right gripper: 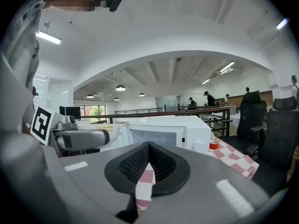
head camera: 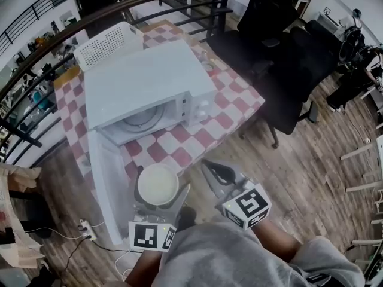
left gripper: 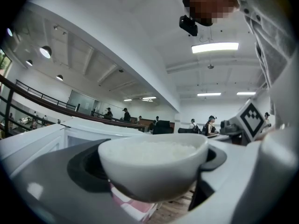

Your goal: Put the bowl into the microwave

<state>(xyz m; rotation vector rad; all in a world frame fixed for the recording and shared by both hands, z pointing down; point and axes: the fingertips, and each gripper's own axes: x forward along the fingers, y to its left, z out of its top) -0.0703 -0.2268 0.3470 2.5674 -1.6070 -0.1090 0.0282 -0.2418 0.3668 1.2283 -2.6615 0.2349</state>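
Note:
In the head view a white microwave (head camera: 149,82) stands on a red-and-white checked table (head camera: 230,106). Its door (head camera: 109,184) hangs open toward me on the left, showing the turntable (head camera: 142,119). My left gripper (head camera: 160,189) is shut on a white bowl (head camera: 157,181) of rice, held just off the table's near edge in front of the open cavity. In the left gripper view the bowl (left gripper: 153,164) sits between the jaws of the left gripper (left gripper: 154,181). To the bowl's right, my right gripper (head camera: 209,166) is shut and empty; in its own view the right gripper (right gripper: 148,167) faces the microwave (right gripper: 163,132).
A white perforated basket (head camera: 108,43) stands behind the microwave. Black office chairs (head camera: 287,58) crowd the table's right side. A small red-and-white cup (right gripper: 214,145) sits by the microwave's right side. A curved railing (head camera: 78,26) runs behind the table. A power strip (head camera: 84,226) lies on the wooden floor.

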